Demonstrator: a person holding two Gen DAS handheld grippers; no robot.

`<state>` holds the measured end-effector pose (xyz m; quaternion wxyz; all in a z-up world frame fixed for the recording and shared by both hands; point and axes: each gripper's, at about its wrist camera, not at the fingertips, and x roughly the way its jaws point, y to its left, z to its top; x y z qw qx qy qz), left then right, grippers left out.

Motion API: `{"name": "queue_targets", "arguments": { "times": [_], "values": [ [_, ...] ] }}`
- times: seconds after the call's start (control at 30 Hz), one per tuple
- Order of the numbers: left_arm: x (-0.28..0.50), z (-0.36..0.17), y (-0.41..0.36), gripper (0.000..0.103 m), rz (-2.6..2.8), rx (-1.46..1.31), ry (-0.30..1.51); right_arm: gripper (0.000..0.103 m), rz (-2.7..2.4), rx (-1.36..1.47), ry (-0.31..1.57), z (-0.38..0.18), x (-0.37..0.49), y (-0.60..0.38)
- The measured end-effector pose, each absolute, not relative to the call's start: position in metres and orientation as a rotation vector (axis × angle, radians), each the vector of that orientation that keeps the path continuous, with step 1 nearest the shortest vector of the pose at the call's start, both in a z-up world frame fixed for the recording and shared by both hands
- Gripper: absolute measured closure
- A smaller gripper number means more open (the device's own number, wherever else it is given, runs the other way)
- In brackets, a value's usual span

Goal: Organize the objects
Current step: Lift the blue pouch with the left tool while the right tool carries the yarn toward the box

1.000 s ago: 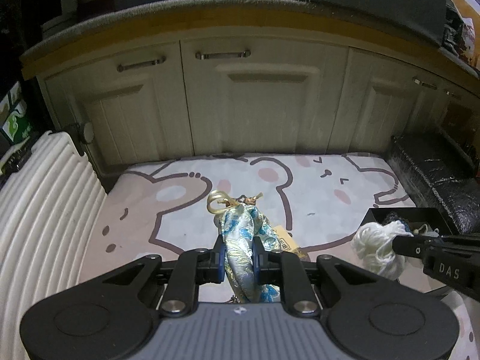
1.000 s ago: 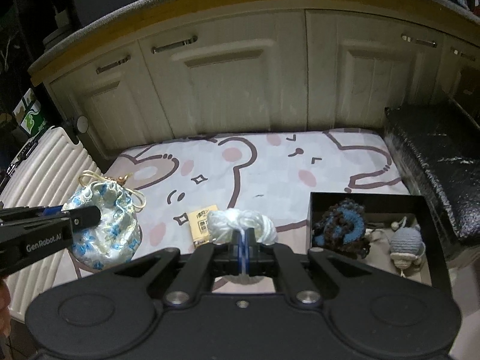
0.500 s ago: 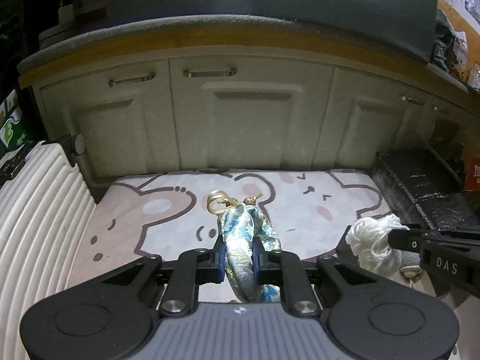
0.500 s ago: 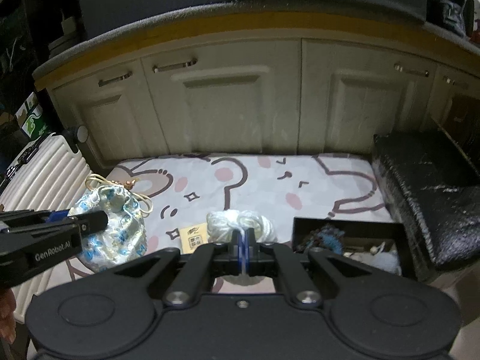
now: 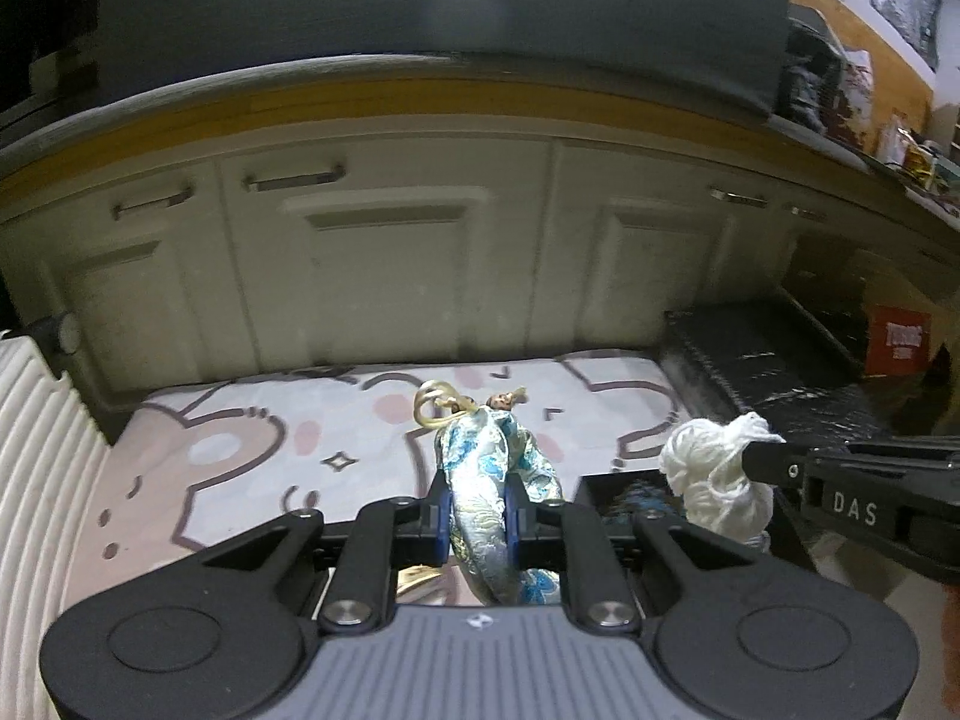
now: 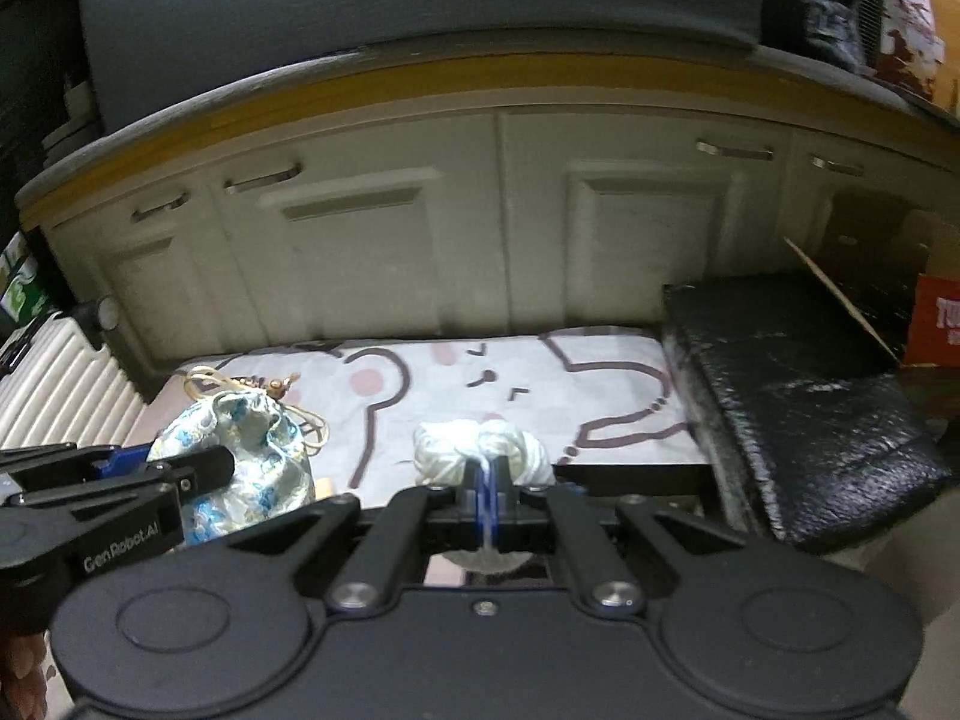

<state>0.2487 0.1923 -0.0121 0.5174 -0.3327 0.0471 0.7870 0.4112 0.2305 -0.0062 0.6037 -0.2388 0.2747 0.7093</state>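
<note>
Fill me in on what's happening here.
A person is tidying small items with a handheld gripper in each hand. The left gripper is shut on a blue-and-white brocade pouch, and the right gripper is shut on a white cloth bundle. Both are held above the bear-print mat, near a black box.

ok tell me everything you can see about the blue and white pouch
The pouch is a shiny brocade drawstring bag, pale silver with blue floral patches. Its gathered neck carries a looped golden cord ending in a small brownish bead. The left gripper is shut on its body, which bulges around the fingers, holding it above the bear-print mat.
</note>
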Motion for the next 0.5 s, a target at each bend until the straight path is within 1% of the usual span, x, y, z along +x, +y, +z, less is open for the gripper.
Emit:
{"name": "queue_targets", "arguments": {
  "times": [0.33,0.5],
  "values": [
    [0.275,-0.006,0.222,0.085,1.816,-0.79,0.104,0.101,1.556,-0.516,0.673,-0.013,0.454,0.233],
    [0.28,-0.012,0.235,0.085,1.736,-0.83,0.058,0.101,1.492,-0.456,0.732,-0.025,0.472,0.234]
  ]
}}
